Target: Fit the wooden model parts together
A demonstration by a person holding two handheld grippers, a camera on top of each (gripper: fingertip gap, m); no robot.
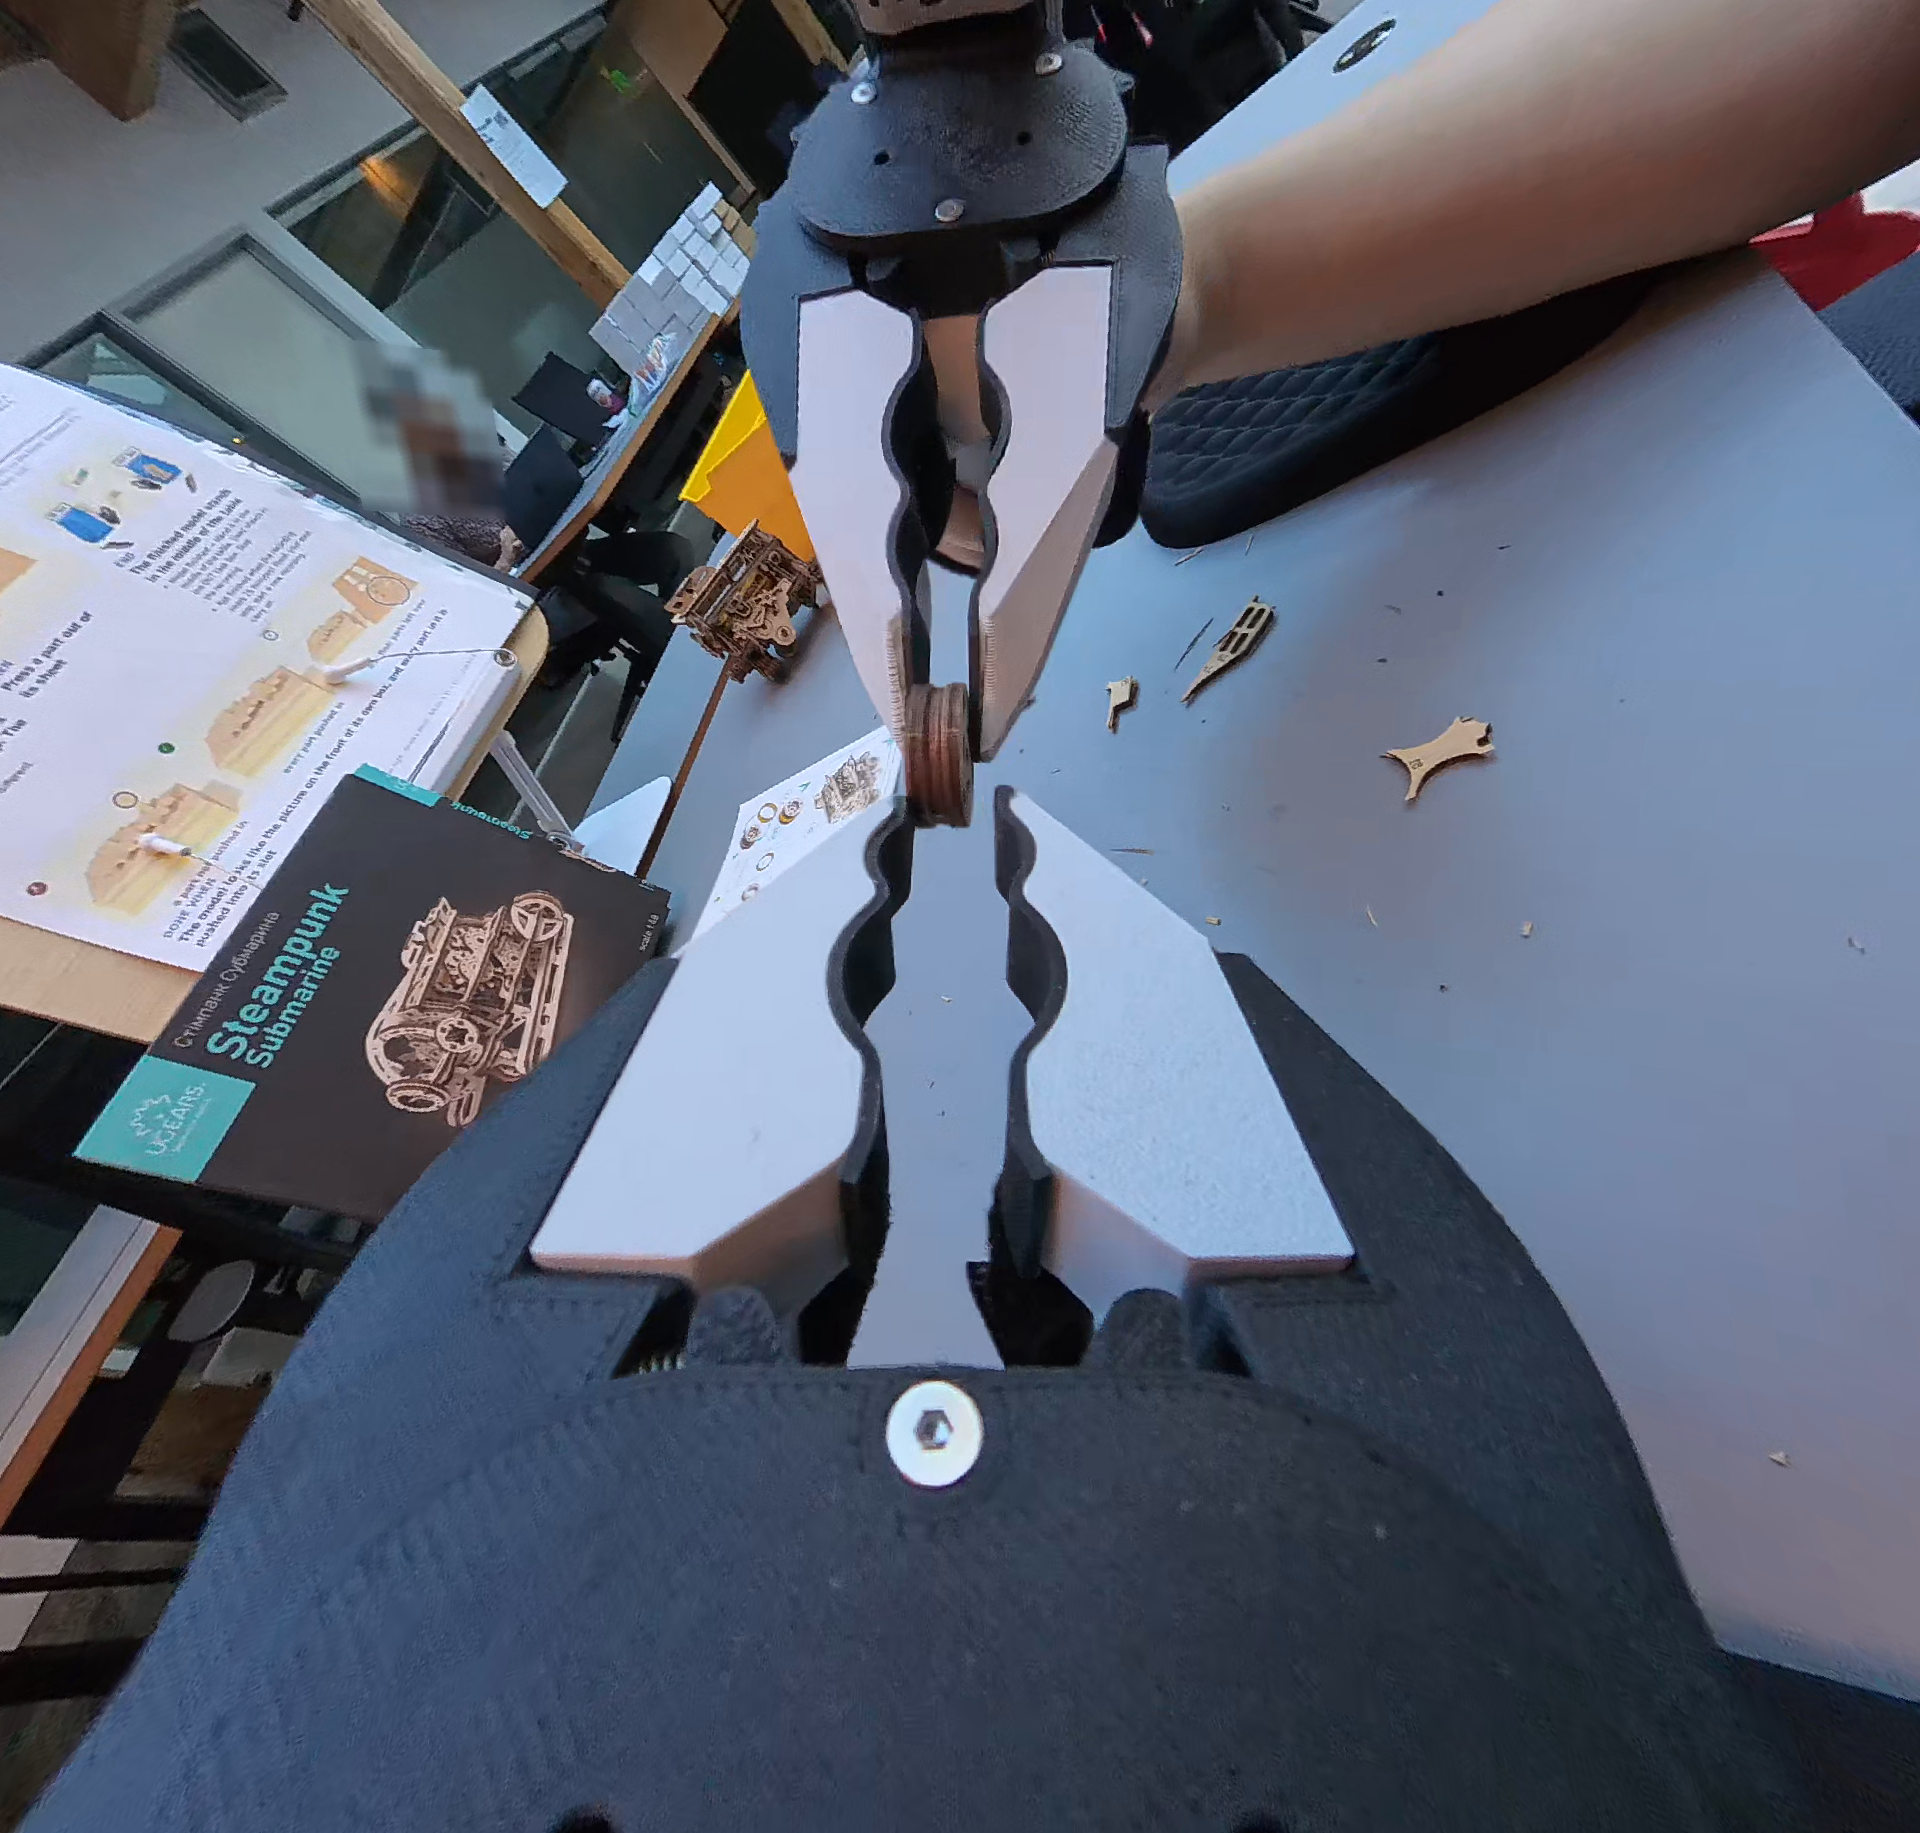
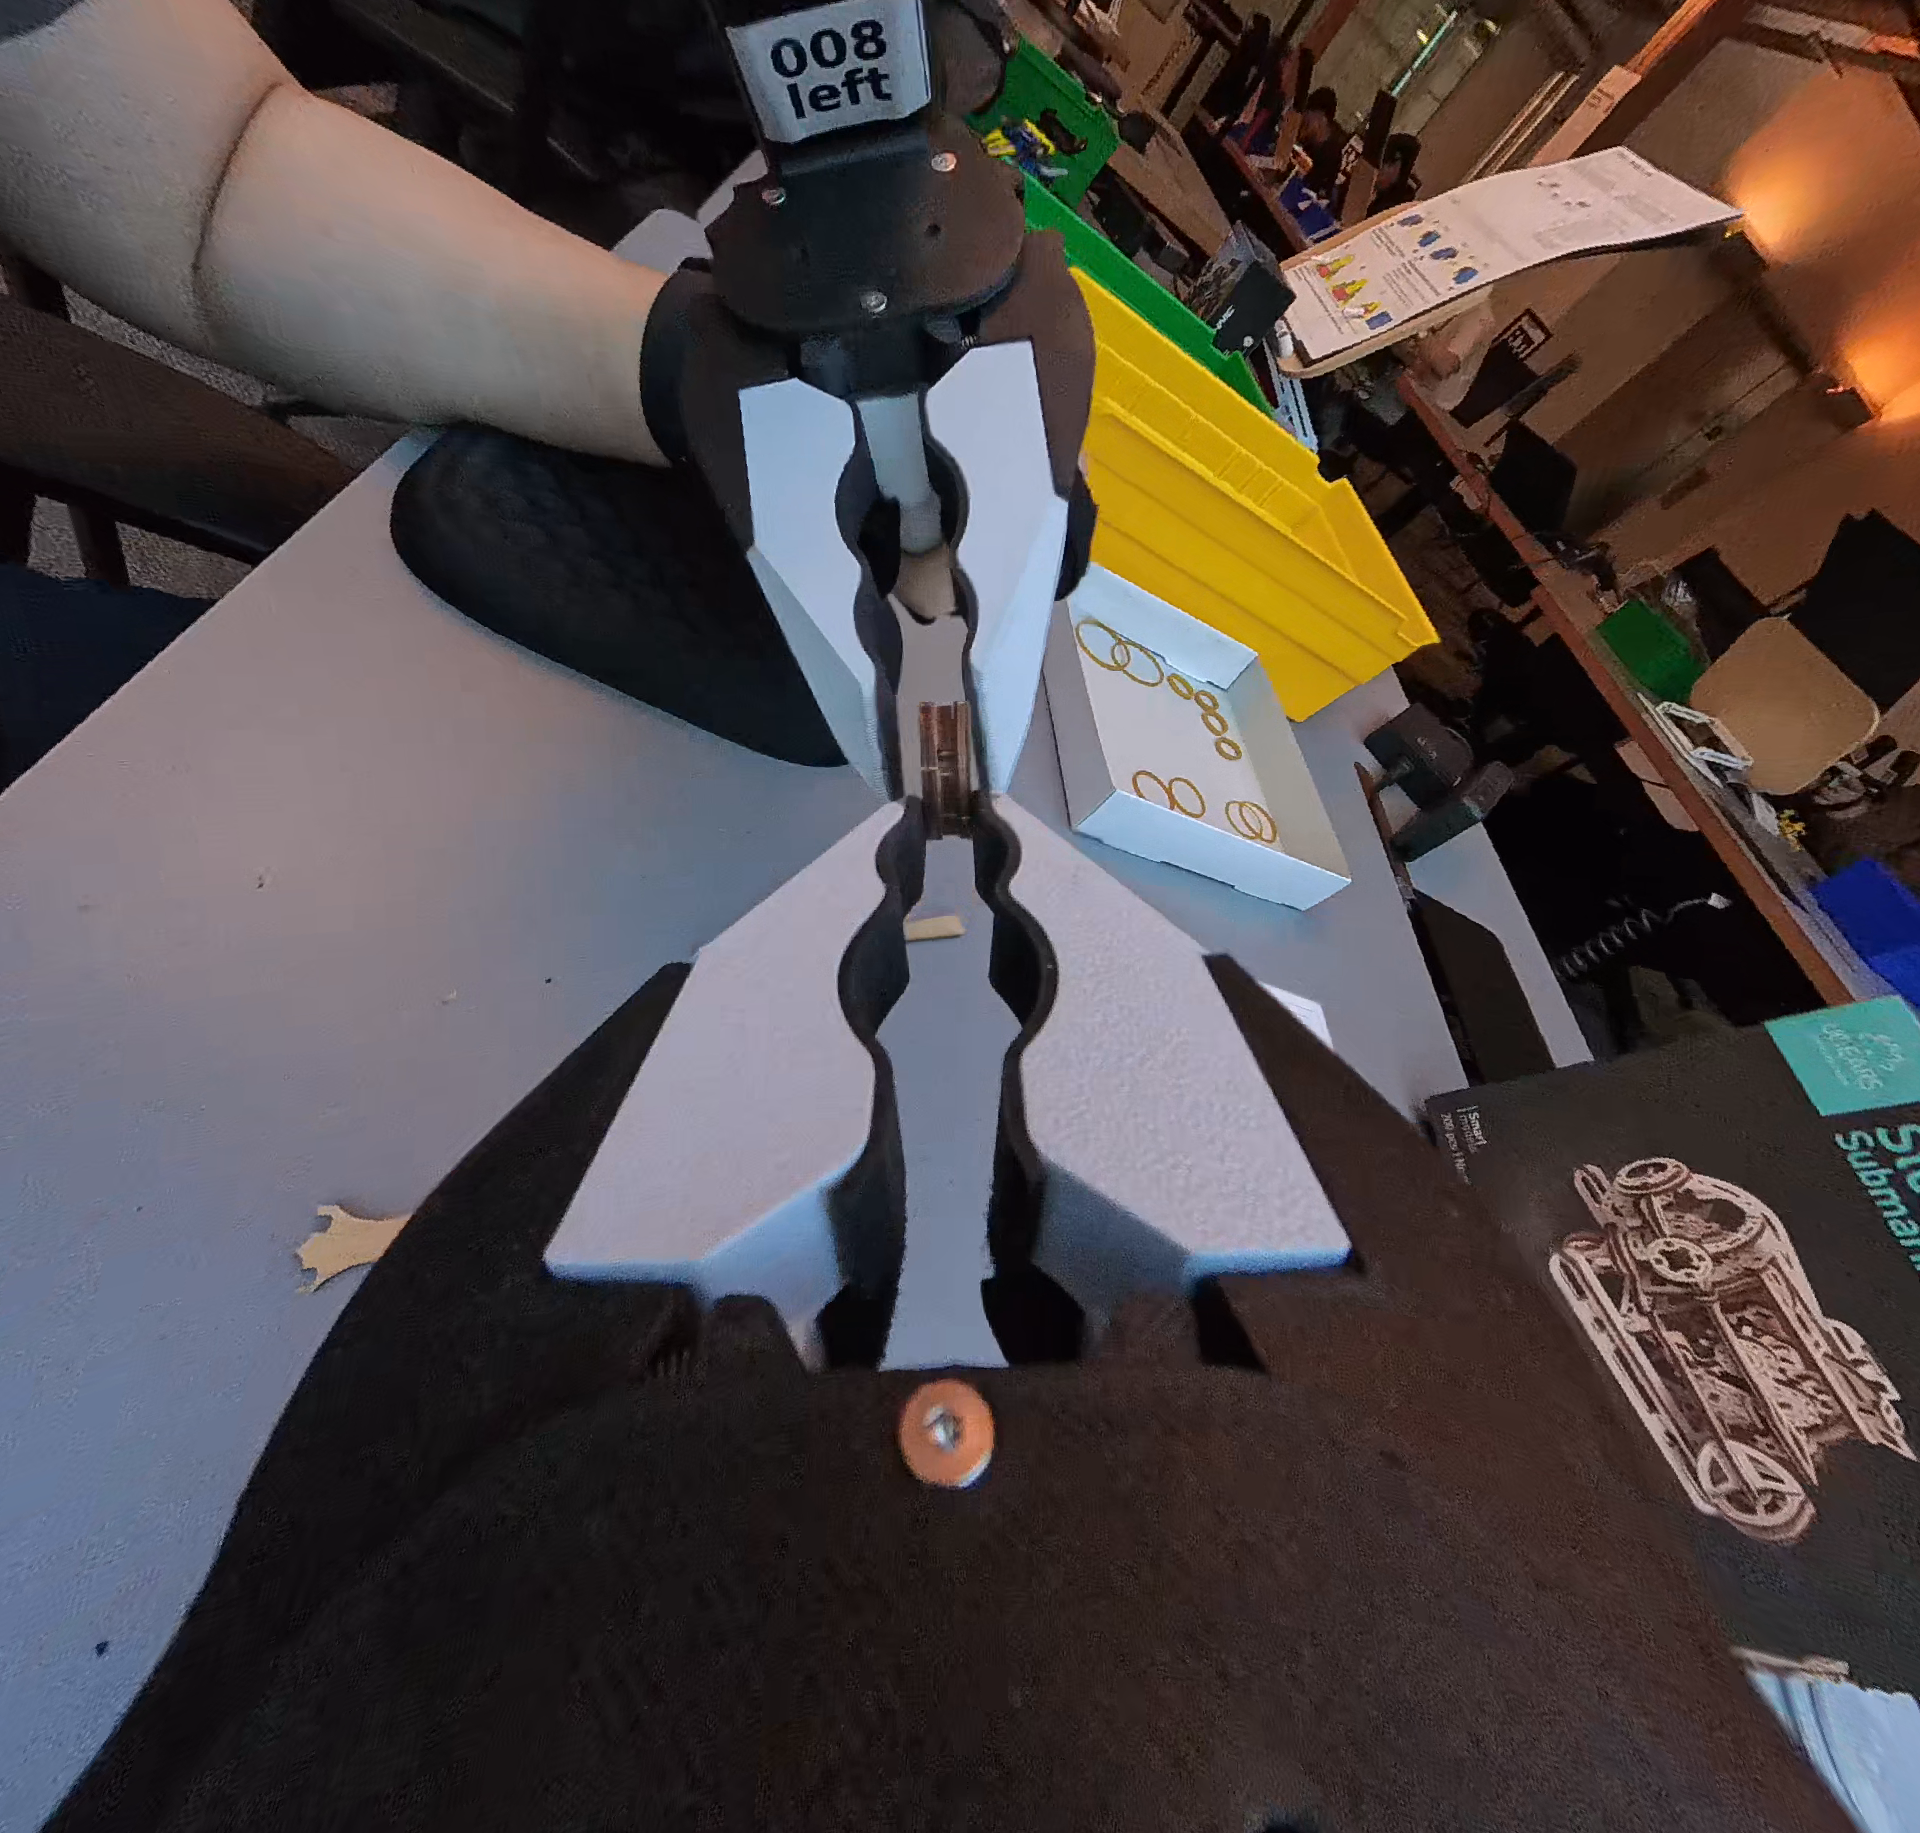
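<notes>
A small stack of round wooden discs (image 1: 940,755) hangs above the grey table (image 1: 1558,952), between two grippers that meet tip to tip. My right gripper (image 1: 938,723) comes in from the top of the left wrist view and is shut on the stack. In its own view (image 2: 948,815) the jaws pinch the near end of the discs (image 2: 948,744). My left gripper (image 1: 945,807) has its tips at the stack's other end. Its jaws stand slightly wider than the discs, with a thin gap showing. It also shows in the right wrist view (image 2: 943,784).
A dark kit box (image 1: 395,983) and an instruction sheet (image 1: 208,661) lie at the left. An assembled wooden model (image 1: 743,599) stands behind. Wooden scraps (image 1: 1439,755) litter the table. A white tray (image 2: 1216,864) holds rubber bands, beside a yellow bin (image 2: 1226,495). A black wrist pad (image 2: 582,568) supports an arm. My two grippers' fingertips are within a few centimetres of each other.
</notes>
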